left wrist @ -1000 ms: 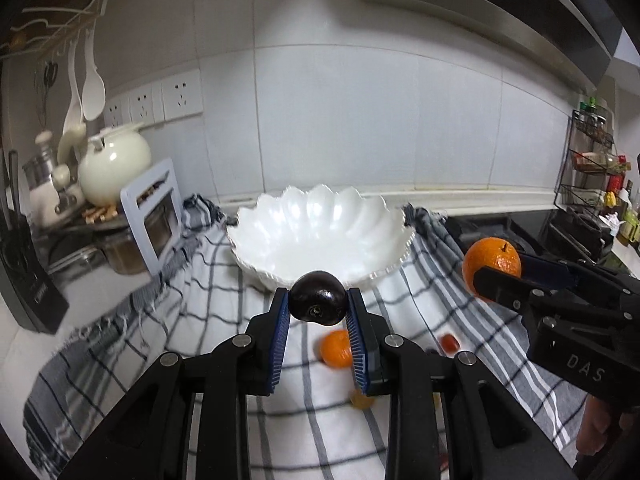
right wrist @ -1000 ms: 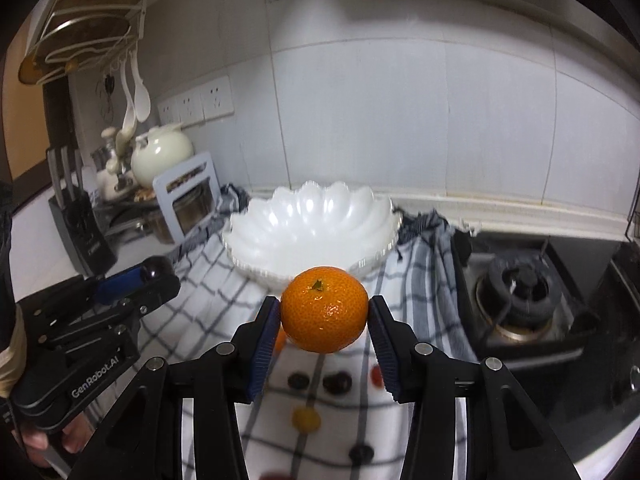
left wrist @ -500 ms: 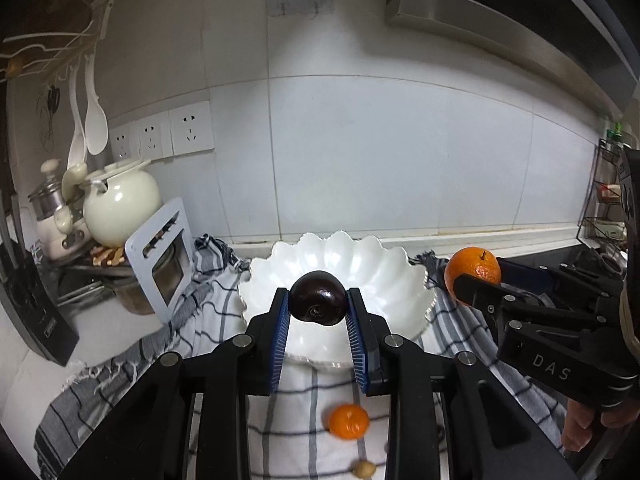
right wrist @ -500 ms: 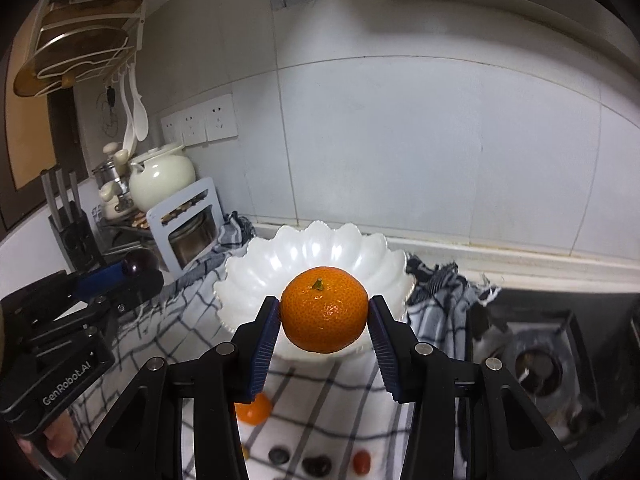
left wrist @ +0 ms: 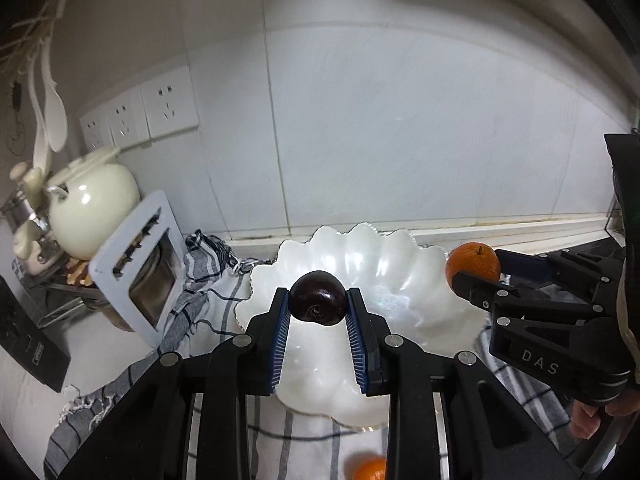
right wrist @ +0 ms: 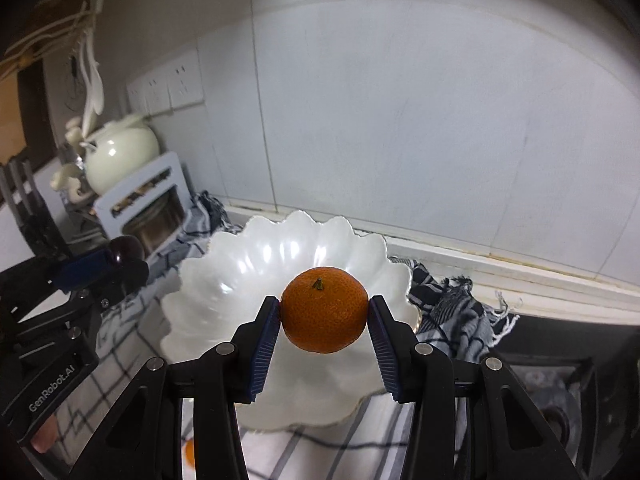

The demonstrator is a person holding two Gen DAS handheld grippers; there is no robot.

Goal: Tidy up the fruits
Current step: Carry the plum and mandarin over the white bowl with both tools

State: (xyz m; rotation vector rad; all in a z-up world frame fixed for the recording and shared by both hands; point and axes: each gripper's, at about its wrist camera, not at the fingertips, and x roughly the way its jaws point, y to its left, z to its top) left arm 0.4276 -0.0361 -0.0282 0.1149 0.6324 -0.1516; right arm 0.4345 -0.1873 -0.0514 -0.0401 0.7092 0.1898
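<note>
Over the white bowl (left wrist: 400, 280), on checked cloth (left wrist: 192, 280) w/ kitchen surface (left wrist: 100, 344) underneath:

- Left gripper (left wrist: 318, 300): fingers pinching a dark plum (left wrist: 318, 298), held above bowl's near-left part. Not yet let go.
- Right gripper (right wrist: 324, 312): fingers pinching an orange (right wrist: 324, 310), stem up, held above bowl's middle/right side. Not yet let go.
- Bowl: scalloped rim, inside looks bare, no fruit seen in it.
- Progress (est.): early. Two fruits carried to bowl, none dropped in so far. Left to do: release both, then fetch the rest.
- Still on cloth: one small orange fruit (left wrist: 370, 469) in front of bowl, partly hidden by left gripper body; same or similar one low in right view (right wrist: 189, 451). Others, if any, out of sight.
- Around: cream teapot (left wrist: 94, 208) on rack at left, white frame (left wrist: 136, 264) leaning by a metal pot, wall sockets (left wrist: 140, 116), hanging white spoons (left wrist: 50, 116), stove (right wrist: 560, 400) at right.
- In the way: nothing between fruits and bowl. Grippers near each other over same bowl; could bump if both go down together (guess). Round fruit may roll on the smooth bowl.
</note>
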